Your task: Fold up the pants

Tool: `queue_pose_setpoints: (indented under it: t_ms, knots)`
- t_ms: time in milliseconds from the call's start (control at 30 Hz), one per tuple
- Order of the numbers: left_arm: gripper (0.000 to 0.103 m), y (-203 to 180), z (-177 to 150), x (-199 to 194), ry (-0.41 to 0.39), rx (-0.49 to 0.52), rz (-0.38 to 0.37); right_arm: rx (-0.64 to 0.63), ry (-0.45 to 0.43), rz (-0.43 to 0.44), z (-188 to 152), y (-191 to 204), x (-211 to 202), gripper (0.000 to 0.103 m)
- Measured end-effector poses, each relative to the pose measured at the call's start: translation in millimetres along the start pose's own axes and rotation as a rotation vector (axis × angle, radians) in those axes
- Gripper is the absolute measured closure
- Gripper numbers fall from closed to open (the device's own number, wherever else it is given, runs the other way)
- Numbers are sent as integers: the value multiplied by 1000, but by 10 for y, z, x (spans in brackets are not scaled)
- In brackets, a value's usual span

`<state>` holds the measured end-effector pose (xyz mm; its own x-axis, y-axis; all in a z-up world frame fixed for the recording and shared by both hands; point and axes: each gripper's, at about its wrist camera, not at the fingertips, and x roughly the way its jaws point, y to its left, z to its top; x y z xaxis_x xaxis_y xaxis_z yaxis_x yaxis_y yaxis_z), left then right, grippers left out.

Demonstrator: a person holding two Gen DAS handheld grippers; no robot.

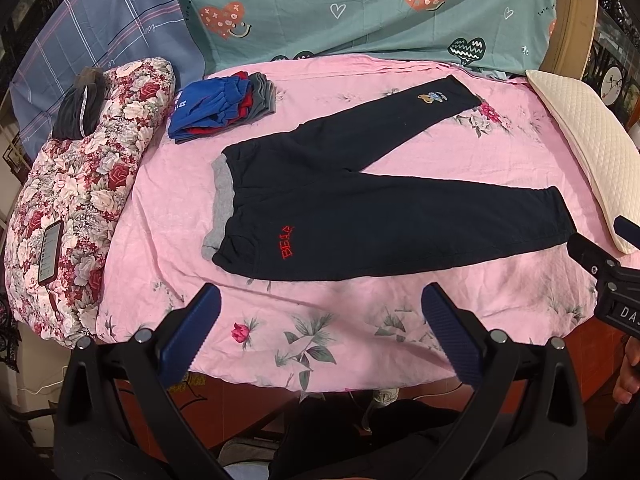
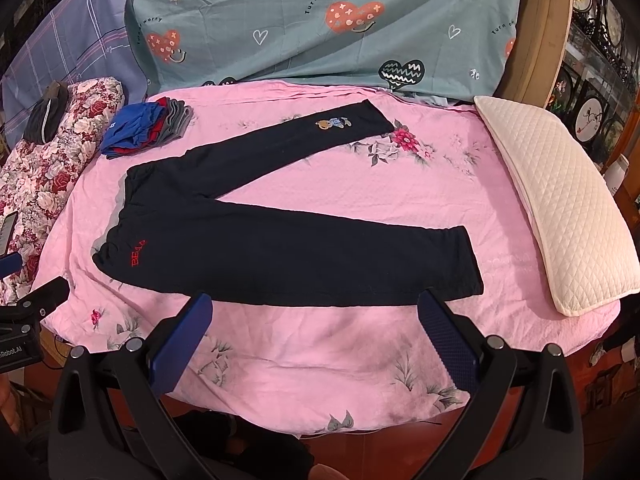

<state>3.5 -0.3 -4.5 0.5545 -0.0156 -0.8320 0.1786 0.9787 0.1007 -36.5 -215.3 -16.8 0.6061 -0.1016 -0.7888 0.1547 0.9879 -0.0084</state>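
Left wrist view: my left tongs hover with fingers apart, empty, over the near edge of the bed.
Right wrist view: my right tongs likewise spread and empty, just short of the pants' near leg.
Pants: dark navy, lying flat and unfolded on the pink floral sheet, mid-bed.
Waistband: grey lining showing, pointing toward the left edge.
Legs: splayed in a V; near leg runs along the near edge toward the right, far leg angles to the far right corner.
Markings: red stitched lettering near the waist; small cartoon patch on the far leg.
Folded clothes: blue, red, grey stack at the far left corner.
Cream pillow: along the right edge.
Floral quilt: off the left edge, phone resting on it.
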Motion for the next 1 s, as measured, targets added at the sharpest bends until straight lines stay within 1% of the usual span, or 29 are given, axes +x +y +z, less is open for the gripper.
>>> queue_pose_setpoints:
  t_ms: [633,800,1000]
  knots:
    - [2,29,33,55,8,-10,1,-1,13,-2,56,-15,77,1]
    - [2,236,120,185,28,-61,31,15,28,11,99,-41,186,1]
    - [2,682,227,370,61,-157,76,-8,41,77,197,49,396,1]
